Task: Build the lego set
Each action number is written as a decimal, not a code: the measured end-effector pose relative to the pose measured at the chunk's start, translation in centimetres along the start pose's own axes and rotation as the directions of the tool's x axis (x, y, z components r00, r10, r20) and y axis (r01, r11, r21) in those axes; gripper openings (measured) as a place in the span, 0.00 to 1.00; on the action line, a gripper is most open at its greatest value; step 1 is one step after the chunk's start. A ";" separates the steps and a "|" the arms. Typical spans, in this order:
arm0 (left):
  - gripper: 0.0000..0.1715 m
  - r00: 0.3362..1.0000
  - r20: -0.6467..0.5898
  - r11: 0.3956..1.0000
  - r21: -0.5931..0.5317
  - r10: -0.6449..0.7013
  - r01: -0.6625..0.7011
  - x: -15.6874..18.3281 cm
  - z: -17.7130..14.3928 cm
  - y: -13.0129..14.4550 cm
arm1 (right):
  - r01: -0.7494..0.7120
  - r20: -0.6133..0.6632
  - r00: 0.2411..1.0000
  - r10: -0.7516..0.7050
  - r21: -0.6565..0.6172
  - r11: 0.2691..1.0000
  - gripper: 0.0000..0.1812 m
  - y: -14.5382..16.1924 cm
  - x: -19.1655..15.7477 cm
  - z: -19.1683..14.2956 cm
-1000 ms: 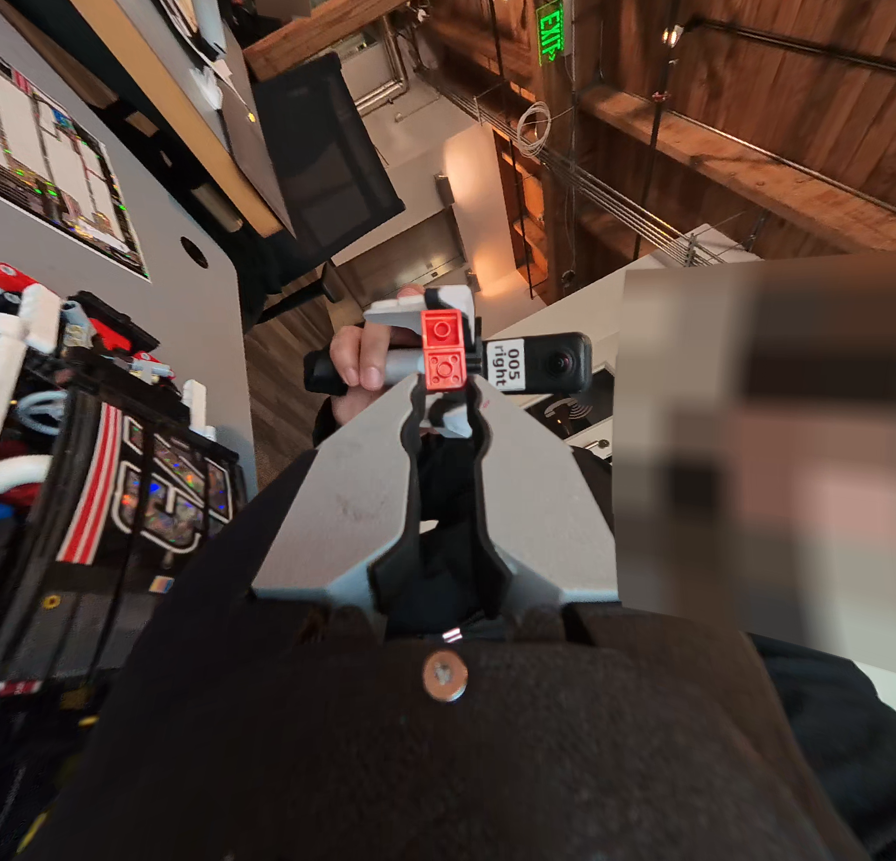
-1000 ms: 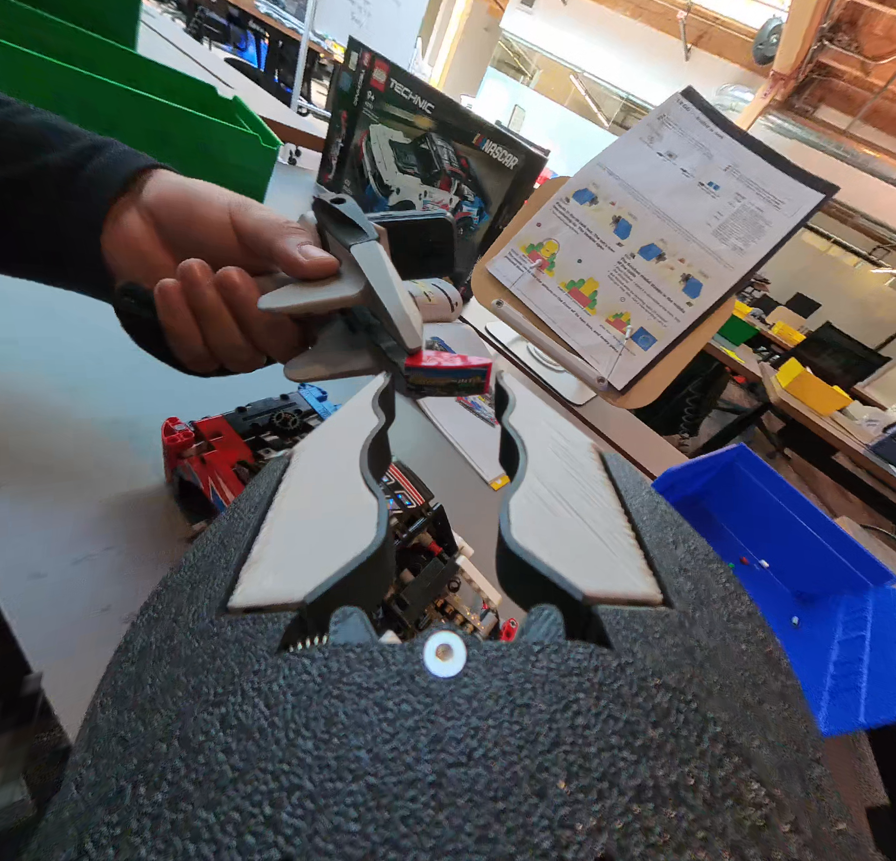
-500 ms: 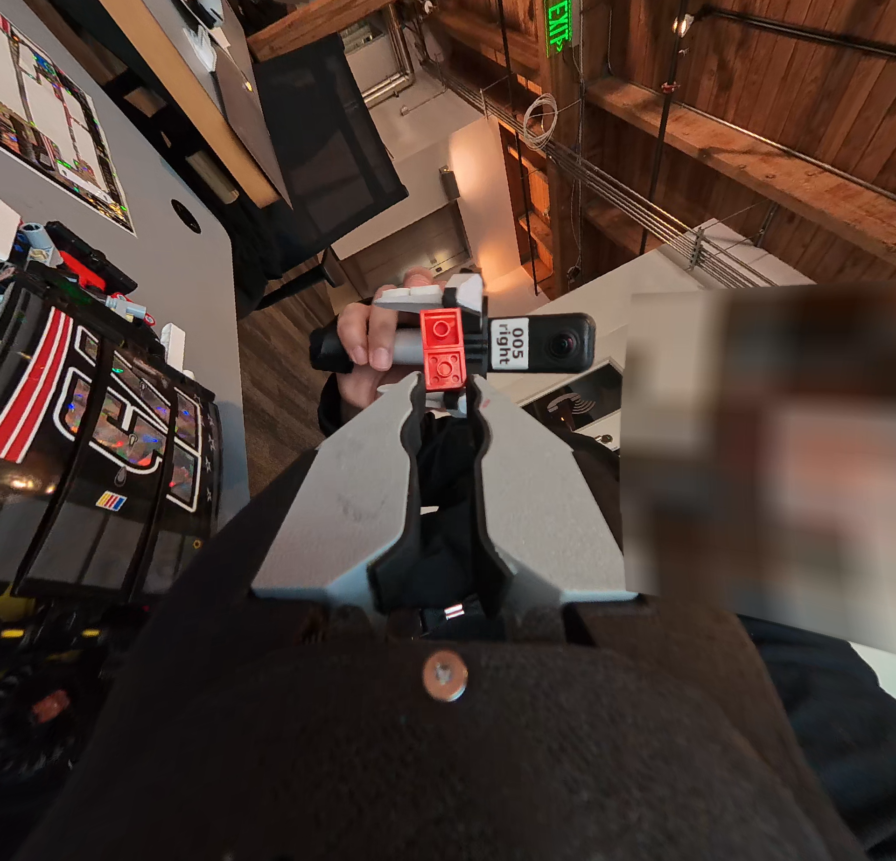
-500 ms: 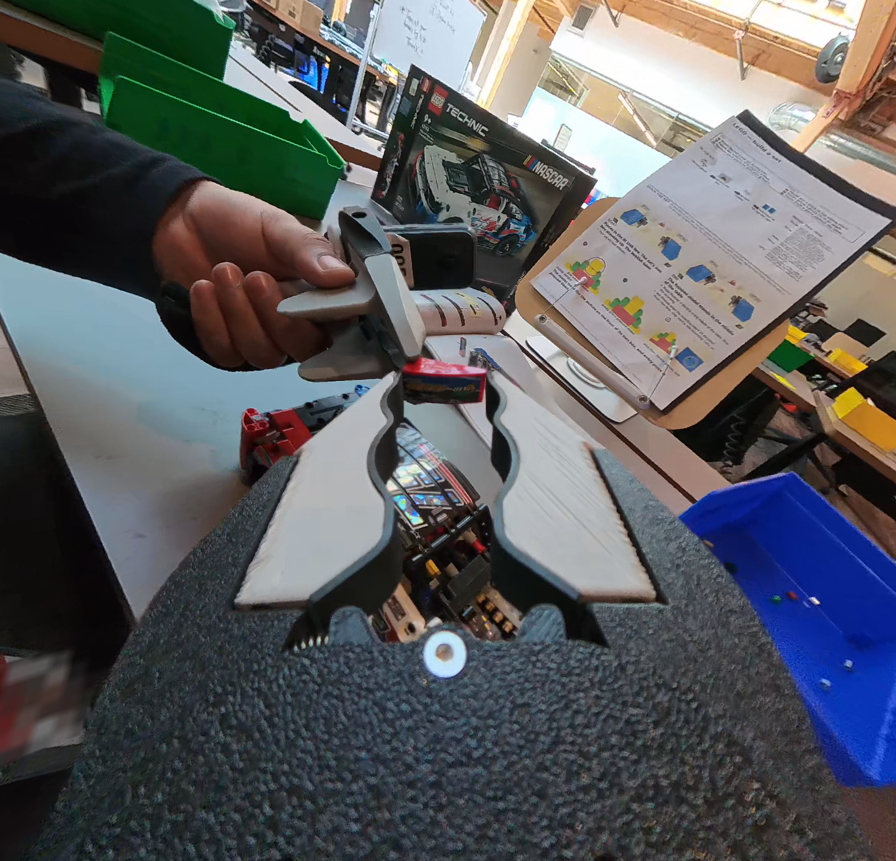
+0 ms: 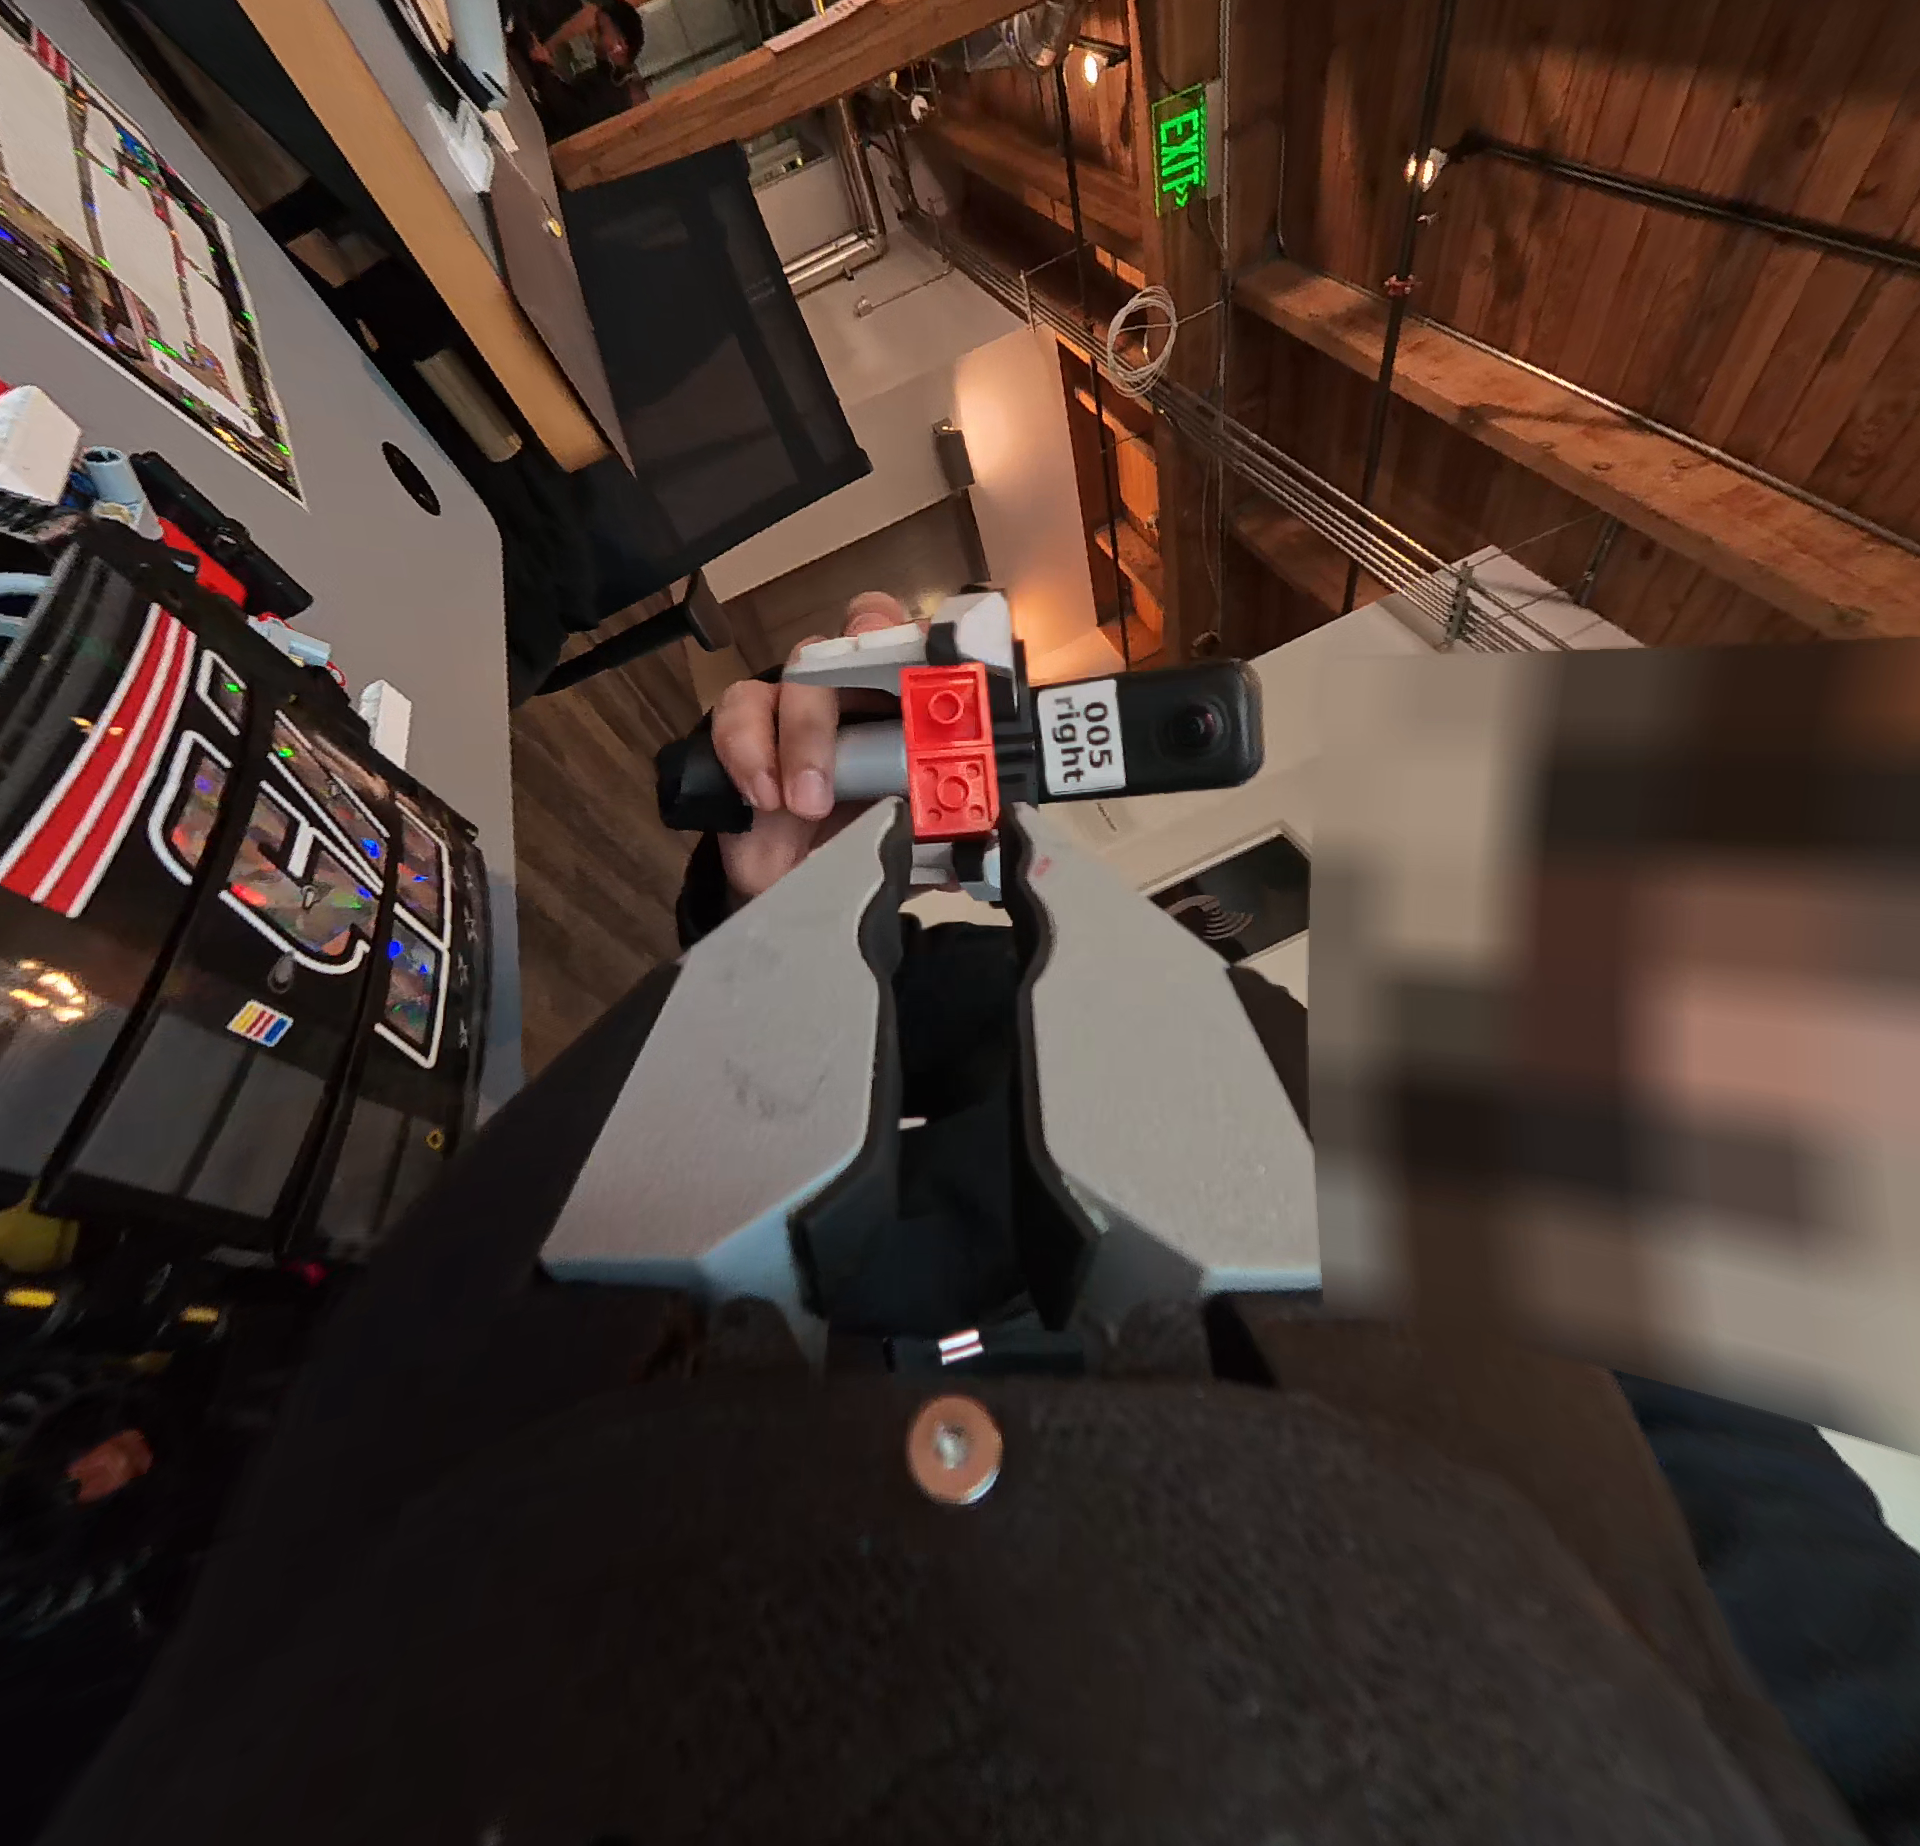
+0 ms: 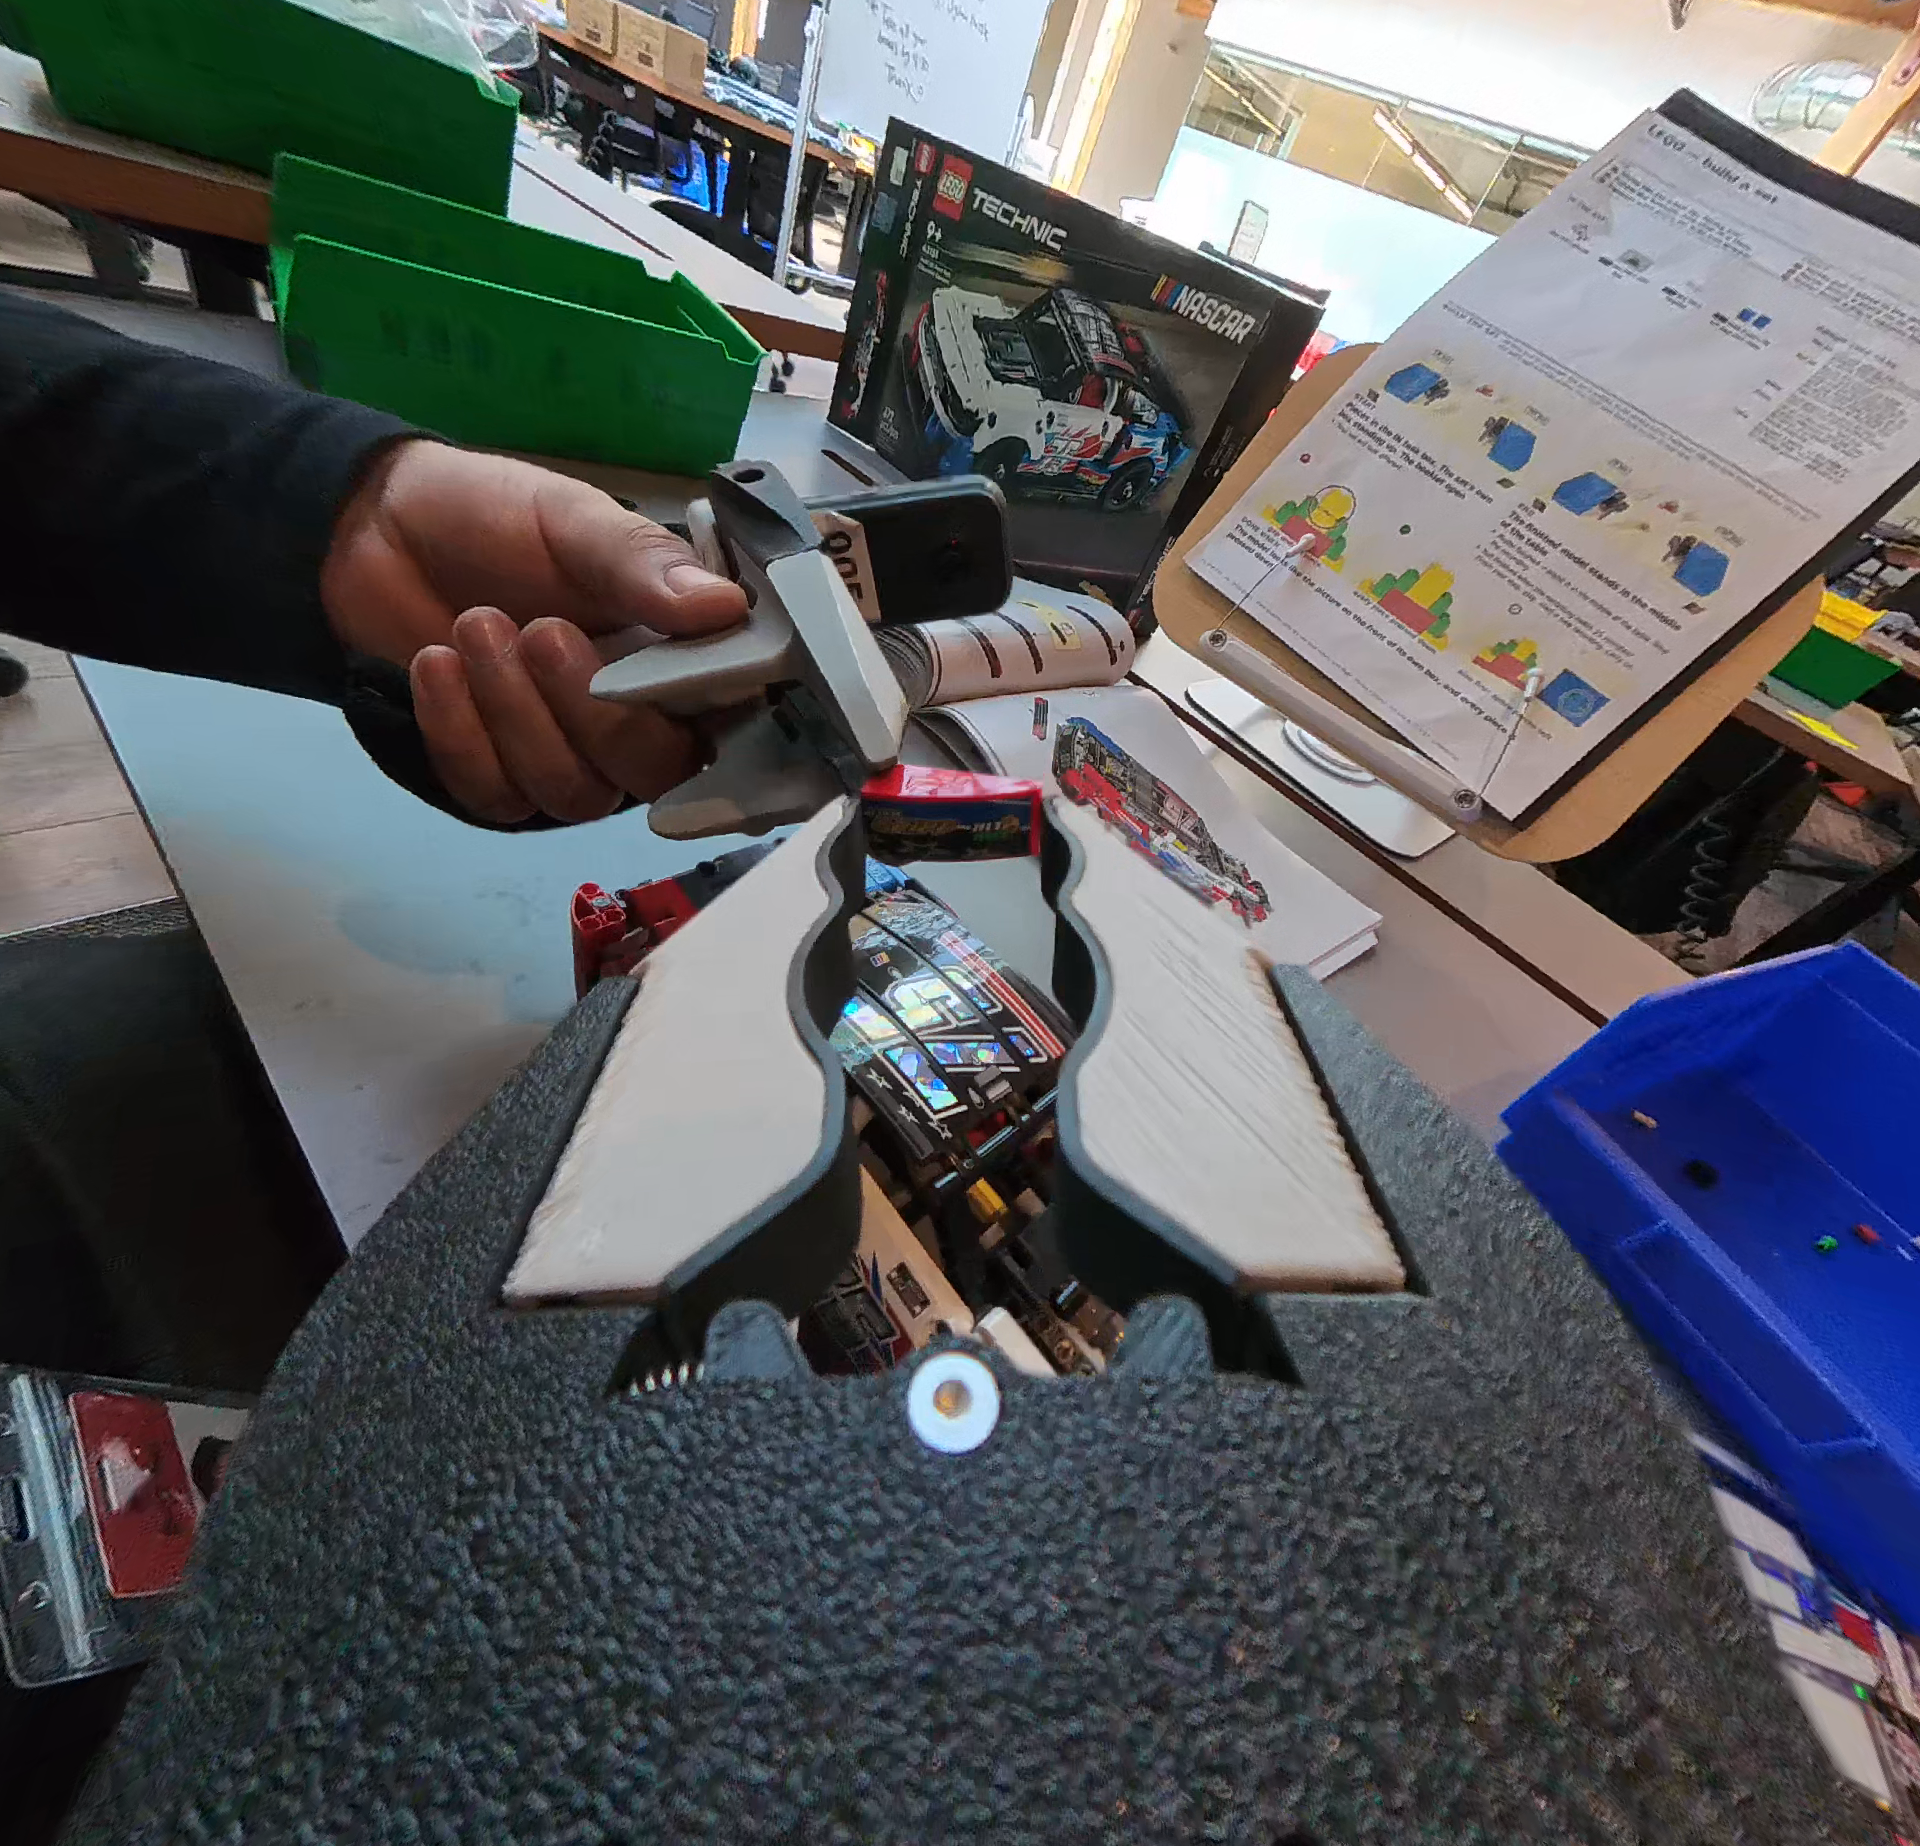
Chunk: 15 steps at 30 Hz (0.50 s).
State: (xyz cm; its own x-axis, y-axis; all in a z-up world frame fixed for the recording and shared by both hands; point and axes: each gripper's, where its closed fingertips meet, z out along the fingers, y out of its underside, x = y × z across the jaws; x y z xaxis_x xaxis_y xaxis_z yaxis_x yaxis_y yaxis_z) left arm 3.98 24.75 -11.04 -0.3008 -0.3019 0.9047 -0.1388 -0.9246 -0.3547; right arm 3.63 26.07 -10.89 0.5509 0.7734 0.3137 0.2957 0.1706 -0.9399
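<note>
Right wrist view: jaws closed on part

Right gripper (image 6: 948, 822), wider a second ago, now clamps the red piece (image 6: 956, 828) endwise; left gripper (image 5: 951, 851) still pinches it, aloft above the car model (image 6: 945, 1048). Judged a handover. Grey table (image 6: 312, 861), blue bin (image 6: 1714, 1225); timber-ceilinged workshop.

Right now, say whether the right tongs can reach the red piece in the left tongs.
Likely yes: the red piece sits inside the right tongs; the left tongs pinch one end.

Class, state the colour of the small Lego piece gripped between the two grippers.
The Lego piece is red, clearest in the left wrist view; its side carries a dark sticker.
</note>
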 end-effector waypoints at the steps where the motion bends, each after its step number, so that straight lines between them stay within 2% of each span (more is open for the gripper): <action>1: 0.09 1.000 0.019 1.000 0.003 0.013 -0.013 -0.2 0.0 -0.1 | -0.013 -0.001 1.000 0.013 -0.006 1.000 0.18 0.2 0.1 0.1; 8: 0.21 0.992 0.109 0.998 -0.001 0.063 -0.063 -0.8 -1.0 -0.9 | -0.061 -0.025 0.998 0.060 -0.040 0.997 0.18 1.2 0.8 0.3; 11: 0.29 0.954 0.239 0.984 -0.042 0.180 -0.175 -1.6 -2.6 -1.7 | -0.087 -0.031 0.996 0.086 -0.066 0.994 0.18 2.0 0.8 0.0; 12: 0.33 0.917 0.311 0.968 -0.081 0.251 -0.237 -2.0 -3.4 -2.1 | -0.095 -0.043 0.995 0.092 -0.077 0.992 0.18 2.4 0.9 -0.4; 13: 0.38 0.851 0.397 0.939 -0.155 0.343 -0.306 -2.9 -4.5 -2.3 | -0.108 -0.055 0.993 0.103 -0.088 0.990 0.18 2.8 0.9 -0.9; 15: 0.49 0.680 0.536 0.865 -0.325 0.501 -0.381 -5.0 -6.7 -2.8 | -0.162 -0.077 0.985 0.154 -0.109 0.981 0.18 4.0 0.6 -2.2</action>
State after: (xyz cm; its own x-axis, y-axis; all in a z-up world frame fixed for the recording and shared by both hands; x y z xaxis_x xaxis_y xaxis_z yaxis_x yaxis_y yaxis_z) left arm -0.47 30.45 -16.14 0.2313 -0.7926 0.5641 -0.3118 -0.6097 -0.7288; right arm 6.90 25.88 -14.14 0.6482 0.7411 0.1750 0.2864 -0.0244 -0.9578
